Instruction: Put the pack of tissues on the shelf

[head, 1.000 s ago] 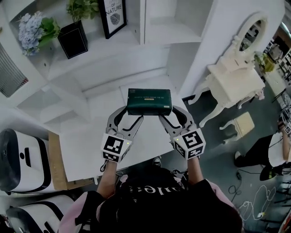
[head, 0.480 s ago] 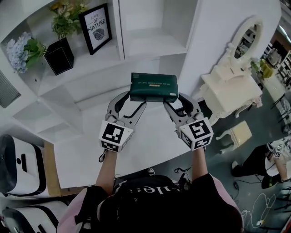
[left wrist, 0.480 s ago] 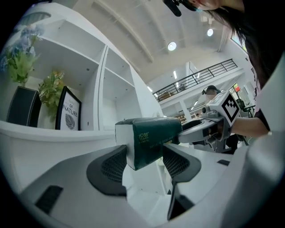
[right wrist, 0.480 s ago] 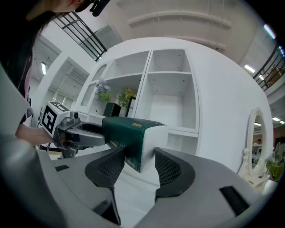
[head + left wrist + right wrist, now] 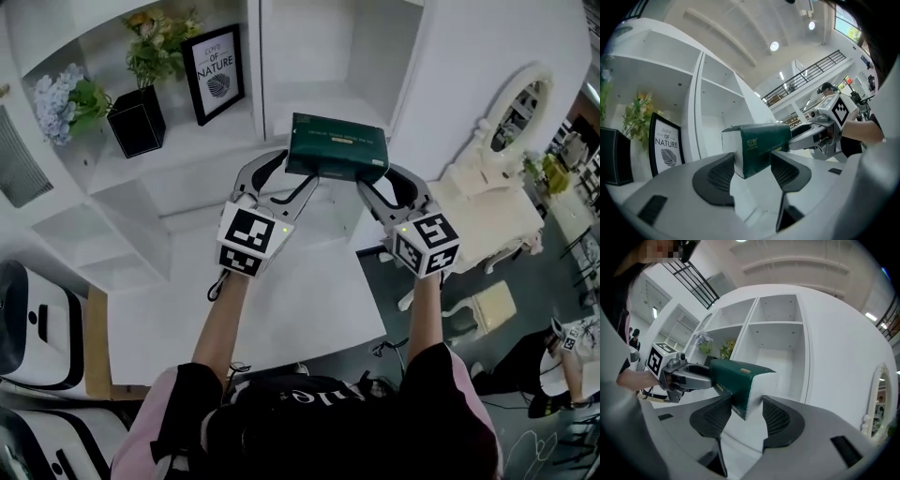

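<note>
A green pack [image 5: 337, 147] hangs lengthwise left to right, left tongs [image 5: 292, 174] clenched on its left end, right tongs [image 5: 379, 180] on its right, with the empty shelf [image 5: 323, 97] just beyond it.

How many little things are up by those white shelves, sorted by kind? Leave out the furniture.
Claws: 2, the left claw and the right claw
Green tissue pack: 1
Framed picture: 1
Plants: 2, a potted plant and blue flowers
Total: 6
</note>
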`<state>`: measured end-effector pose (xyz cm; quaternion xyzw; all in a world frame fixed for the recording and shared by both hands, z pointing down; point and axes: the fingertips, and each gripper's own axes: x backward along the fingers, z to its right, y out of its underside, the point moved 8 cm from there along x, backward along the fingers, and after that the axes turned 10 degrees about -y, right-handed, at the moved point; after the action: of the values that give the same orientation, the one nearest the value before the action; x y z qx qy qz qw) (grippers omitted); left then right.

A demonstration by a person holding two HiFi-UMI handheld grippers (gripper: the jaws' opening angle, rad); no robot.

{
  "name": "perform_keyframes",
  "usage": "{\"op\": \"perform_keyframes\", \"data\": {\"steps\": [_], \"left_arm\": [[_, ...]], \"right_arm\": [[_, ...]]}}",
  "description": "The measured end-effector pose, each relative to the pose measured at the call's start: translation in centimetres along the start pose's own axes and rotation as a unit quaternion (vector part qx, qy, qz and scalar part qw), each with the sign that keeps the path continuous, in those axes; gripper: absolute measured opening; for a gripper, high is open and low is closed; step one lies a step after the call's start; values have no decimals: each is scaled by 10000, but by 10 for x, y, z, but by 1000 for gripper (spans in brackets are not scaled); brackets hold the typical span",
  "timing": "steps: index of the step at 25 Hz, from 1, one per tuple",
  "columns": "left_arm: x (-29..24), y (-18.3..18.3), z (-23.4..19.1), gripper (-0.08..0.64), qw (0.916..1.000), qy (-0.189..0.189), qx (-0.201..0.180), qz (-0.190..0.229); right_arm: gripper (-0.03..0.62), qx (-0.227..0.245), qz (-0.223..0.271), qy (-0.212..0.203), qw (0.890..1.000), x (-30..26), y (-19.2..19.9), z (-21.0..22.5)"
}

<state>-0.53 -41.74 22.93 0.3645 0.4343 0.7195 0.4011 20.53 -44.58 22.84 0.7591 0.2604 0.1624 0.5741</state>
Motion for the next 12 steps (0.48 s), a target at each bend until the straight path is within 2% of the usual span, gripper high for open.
{"op": "perform_keyframes", "data": {"steps": [8,12], "left_arm": [[-43,-7,-14,252,9992,-160,-20,-376],[-60,-17,-21,252,9985,-281,24,-462]], "right_arm": [[232,443,-143,-61,9989,-25,-19,45],[232,364,-131,-122,9992,-38,-23,64]]}}
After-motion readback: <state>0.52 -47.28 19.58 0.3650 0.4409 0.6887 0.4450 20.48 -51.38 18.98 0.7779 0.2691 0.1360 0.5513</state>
